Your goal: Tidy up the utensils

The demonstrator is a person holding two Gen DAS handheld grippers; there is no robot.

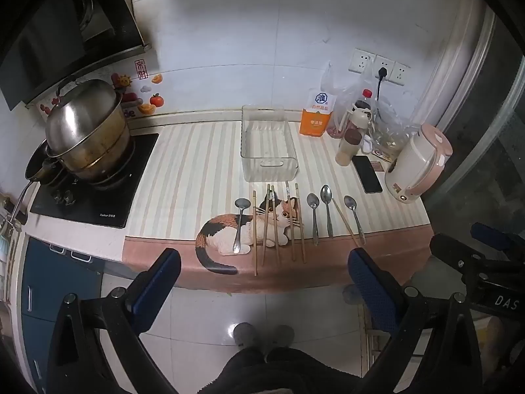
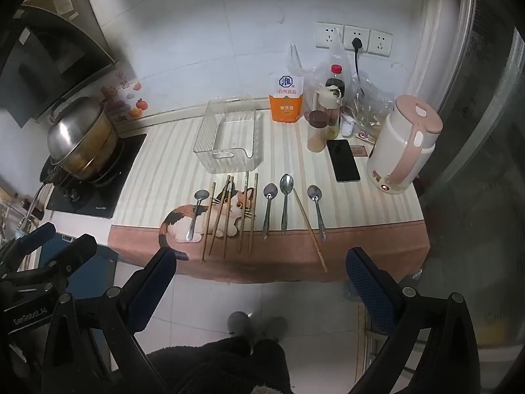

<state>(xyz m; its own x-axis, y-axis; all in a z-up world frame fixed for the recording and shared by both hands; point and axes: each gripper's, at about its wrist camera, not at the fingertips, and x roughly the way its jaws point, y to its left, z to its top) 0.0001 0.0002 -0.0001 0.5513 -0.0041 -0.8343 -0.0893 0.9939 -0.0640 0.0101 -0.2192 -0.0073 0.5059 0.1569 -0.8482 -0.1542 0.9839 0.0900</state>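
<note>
We hold the left gripper [image 1: 262,272] and the right gripper [image 2: 261,271] off the worktop's front edge, above the floor, each with its blue-padded fingers spread wide and nothing between them.

The utensils lie on the striped mat [image 1: 197,170] along the front edge of the worktop, nearly all with their long axes running front to back. Four metal spoons point their bowls toward the back wall: one spoon [image 1: 239,223] on the cat print at the left, and three spoons [image 1: 326,210] side by side toward the right. Five wooden chopsticks [image 1: 275,223] lie roughly parallel across the cat print, between the left spoon and the others. A sixth chopstick [image 2: 310,229] lies slanted between the two rightmost spoons, its near end reaching farthest toward the front edge.

Just behind the chopsticks stands a clear plastic bin [image 1: 267,144], its long axis front to back too. Behind it to the right stands an orange and white bag [image 1: 316,115] printed with Chinese characters. A black phone [image 2: 343,161] lies flat beside a pink and cream kettle [image 2: 405,144]. Our left tool reads "GenRobot.AI" in the right wrist view; the right tool shows "DAS" in the left wrist view.
</note>
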